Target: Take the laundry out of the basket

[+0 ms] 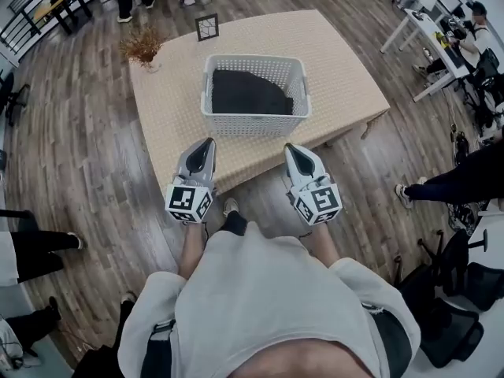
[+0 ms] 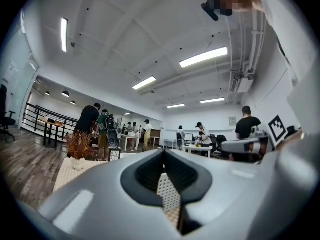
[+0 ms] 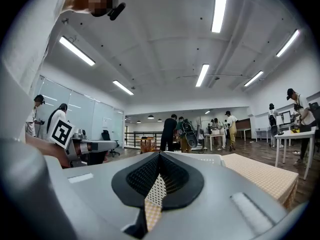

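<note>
The basket [image 1: 256, 121] is perforated plastic, the laundry [image 1: 248, 93] matt dark cloth.

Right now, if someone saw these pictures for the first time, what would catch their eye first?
The white basket in the middle of the tan table, with dark laundry heaped inside. Next come the left hand-held gripper and right hand-held gripper over the table's near edge, both shut and empty, pointing at the basket. A dried plant and a small picture frame stand near the far left corner.
</note>
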Demonstrator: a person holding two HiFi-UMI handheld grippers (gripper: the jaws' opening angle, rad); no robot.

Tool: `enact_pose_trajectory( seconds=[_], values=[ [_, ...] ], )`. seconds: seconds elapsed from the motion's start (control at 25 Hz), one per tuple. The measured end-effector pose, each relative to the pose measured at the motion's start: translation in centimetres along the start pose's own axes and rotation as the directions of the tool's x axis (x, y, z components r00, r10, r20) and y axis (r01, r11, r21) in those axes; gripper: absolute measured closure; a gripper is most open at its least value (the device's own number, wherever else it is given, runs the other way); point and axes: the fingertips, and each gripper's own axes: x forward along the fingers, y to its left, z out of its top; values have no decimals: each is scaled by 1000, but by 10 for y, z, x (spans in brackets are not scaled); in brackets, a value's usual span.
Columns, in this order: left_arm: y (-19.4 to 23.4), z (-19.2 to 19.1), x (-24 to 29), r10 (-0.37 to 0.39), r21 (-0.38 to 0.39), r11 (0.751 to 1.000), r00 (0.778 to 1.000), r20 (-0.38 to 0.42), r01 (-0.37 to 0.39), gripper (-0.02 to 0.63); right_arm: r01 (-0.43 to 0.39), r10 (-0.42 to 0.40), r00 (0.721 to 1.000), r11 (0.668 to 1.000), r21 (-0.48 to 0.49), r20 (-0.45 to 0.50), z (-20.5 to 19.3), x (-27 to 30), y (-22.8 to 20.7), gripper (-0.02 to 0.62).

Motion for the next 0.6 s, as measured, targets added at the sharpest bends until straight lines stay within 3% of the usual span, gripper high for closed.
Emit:
enact_pose_trajectory(
  seconds=[0.24, 0.6],
  values=[
    [60, 26, 56, -33, 7, 999, 999, 19, 33, 595, 21, -21, 1000, 1000, -7, 3, 19, 72, -13, 597],
    [90, 38, 102, -66, 21, 998, 998, 22, 65, 595, 46, -47, 999, 999, 9, 13, 22, 119, -36, 597]
  ],
)
